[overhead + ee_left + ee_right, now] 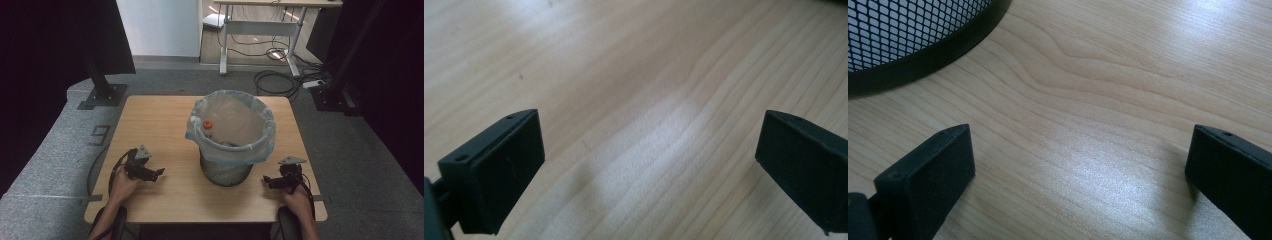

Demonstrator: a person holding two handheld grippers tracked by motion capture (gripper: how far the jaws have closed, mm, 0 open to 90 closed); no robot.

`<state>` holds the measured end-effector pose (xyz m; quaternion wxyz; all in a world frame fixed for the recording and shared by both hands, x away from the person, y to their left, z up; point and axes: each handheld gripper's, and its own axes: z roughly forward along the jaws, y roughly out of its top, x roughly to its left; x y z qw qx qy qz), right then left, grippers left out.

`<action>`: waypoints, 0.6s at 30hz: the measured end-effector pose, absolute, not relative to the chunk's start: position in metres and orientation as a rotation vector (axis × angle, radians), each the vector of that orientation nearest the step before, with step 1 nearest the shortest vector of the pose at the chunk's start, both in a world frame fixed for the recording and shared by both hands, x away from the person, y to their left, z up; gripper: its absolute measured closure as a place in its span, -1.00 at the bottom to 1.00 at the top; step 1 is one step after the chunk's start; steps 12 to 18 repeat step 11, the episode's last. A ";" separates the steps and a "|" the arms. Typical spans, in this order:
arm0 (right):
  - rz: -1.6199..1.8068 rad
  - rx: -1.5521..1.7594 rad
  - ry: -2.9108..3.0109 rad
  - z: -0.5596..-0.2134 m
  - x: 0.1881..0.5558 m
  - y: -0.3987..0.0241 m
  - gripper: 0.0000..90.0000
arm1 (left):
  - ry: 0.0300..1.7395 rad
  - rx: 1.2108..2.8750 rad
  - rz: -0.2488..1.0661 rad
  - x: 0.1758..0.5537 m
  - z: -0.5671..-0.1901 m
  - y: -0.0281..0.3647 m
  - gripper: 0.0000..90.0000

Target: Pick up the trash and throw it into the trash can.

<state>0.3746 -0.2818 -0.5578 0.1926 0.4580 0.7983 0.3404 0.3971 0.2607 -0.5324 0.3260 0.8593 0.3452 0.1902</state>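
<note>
bin [226, 172] of black wire mesh, lined with a pale plastic bag [235, 125], stands mid-table [150, 120] with an orange-capped bottle [208, 126] inside. left tongs [159, 173] and right tongs [266, 178] rest on the wood either side, jaws apart, holding nothing. work looks unstarted; next likely reaching for the bag rim

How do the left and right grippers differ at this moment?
The left gripper rests left of the mesh bin, the right gripper to the bin's right. The right gripper's own view shows the bin's base close by; the left gripper's own view shows bare table. Both have jaws wide open, holding nothing.
</note>
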 end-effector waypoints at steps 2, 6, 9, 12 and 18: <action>0.955 1.285 2.240 -0.558 0.375 -0.282 -1.00 | 0.907 2.271 0.478 0.397 -0.538 0.260 -1.00; 0.955 1.285 2.240 -0.558 0.375 -0.282 -1.00 | 0.909 2.309 0.458 0.398 -0.544 0.259 -1.00; 0.955 1.285 2.240 -0.558 0.375 -0.282 -1.00 | 0.938 2.282 0.400 0.401 -0.546 0.263 -1.00; 0.955 1.285 2.240 -0.558 0.375 -0.282 -1.00 | 0.957 2.262 0.356 0.403 -0.548 0.267 -1.00; 0.955 1.285 2.240 -0.558 0.375 -0.282 -1.00 | 0.957 2.262 0.356 0.403 -0.548 0.267 -1.00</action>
